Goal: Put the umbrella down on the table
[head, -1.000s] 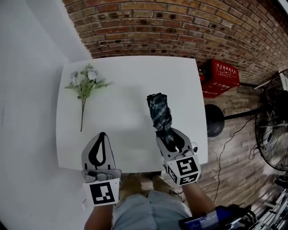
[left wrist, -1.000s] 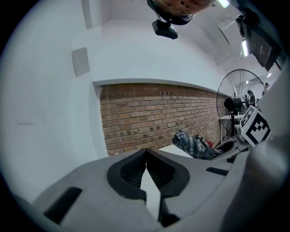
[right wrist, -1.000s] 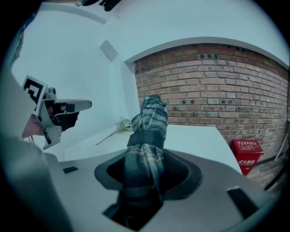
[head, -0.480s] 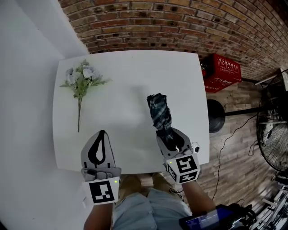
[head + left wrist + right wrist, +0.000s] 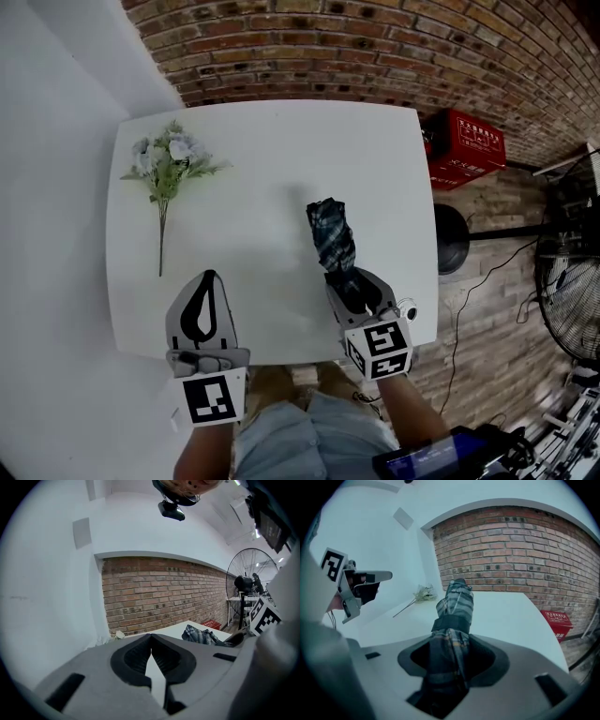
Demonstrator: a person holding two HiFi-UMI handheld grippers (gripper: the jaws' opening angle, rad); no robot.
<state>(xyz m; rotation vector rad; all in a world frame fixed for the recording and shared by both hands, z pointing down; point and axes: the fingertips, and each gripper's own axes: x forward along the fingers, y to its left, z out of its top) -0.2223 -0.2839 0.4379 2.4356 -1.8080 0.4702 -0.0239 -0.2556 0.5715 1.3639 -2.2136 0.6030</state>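
The right tool (image 5: 358,284) clamps the folded umbrella (image 5: 332,234) by its near end. The umbrella's length runs straight ahead from the jaws, over the tabletop's (image 5: 253,159) right half. The left tool (image 5: 207,279) is closed and empty.

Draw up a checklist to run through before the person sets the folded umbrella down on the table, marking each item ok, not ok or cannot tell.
1. Grip: right gripper shut on the umbrella: ok.
2. Strap wrapped round the folded canopy: ok.
3. Landing spot: table bare around the umbrella: ok.
4. Flowers lie at the table's far left, apart from the umbrella: ok.
5. Left gripper shut, empty, well to the side of the umbrella: ok.
6. Umbrella already touching the tabletop: cannot tell.
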